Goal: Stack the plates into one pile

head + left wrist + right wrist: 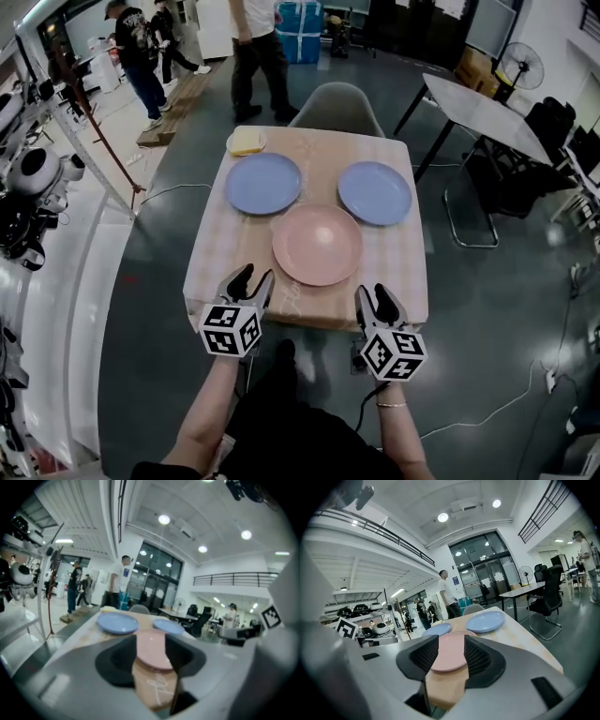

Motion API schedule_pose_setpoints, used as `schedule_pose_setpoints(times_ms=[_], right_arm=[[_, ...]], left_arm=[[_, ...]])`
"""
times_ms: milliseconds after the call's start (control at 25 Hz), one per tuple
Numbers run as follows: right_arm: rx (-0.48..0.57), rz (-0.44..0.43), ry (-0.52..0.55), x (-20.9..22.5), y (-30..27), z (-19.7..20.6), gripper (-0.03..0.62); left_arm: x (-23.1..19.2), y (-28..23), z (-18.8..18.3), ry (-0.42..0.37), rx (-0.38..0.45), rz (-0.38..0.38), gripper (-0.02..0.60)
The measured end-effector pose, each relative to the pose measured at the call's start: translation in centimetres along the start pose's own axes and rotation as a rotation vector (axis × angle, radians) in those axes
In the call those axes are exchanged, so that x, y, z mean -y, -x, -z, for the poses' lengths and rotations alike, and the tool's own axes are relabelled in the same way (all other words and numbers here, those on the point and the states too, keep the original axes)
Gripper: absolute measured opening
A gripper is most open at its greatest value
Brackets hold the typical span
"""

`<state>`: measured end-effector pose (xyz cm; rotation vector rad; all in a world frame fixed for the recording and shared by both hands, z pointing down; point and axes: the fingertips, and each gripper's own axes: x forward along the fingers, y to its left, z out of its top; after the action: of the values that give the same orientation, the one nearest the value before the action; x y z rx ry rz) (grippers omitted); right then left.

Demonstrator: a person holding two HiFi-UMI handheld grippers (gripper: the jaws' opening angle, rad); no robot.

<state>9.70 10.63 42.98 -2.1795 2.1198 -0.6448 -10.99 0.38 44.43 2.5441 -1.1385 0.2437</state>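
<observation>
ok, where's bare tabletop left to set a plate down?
Free: the table's near-left corner, bordered by the left blue plate and the pink plate; the near-right corner, between the right blue plate and the near edge. Crowded: the middle, where all three plates nearly meet, and the far-left corner with the yellow item.

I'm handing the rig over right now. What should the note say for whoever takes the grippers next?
Left gripper: open, empty, by the near edge of the table.
Right gripper: open, empty, by the same edge.
Pink plate lies nearest; left blue plate and right blue plate lie behind it, all apart.
Done: nothing stacked.
Left: pile all three.
</observation>
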Motion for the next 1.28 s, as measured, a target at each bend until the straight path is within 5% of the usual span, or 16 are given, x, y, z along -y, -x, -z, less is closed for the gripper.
schedule_pose_setpoints(times_ms=[560,1280], right_arm=[[-0.034,0.177,-0.058,5.4,-10.2,-1.6,0.148],[-0.232,0.246,-0.102,8.0,-13.6,4.0,0.150]], left_arm=[[-5.5,-12.1,-0.9,0.021,-0.139,0.093,0.192],[-7.6,-15.6,4.9,0.174,-0.356,0.061,0.181]])
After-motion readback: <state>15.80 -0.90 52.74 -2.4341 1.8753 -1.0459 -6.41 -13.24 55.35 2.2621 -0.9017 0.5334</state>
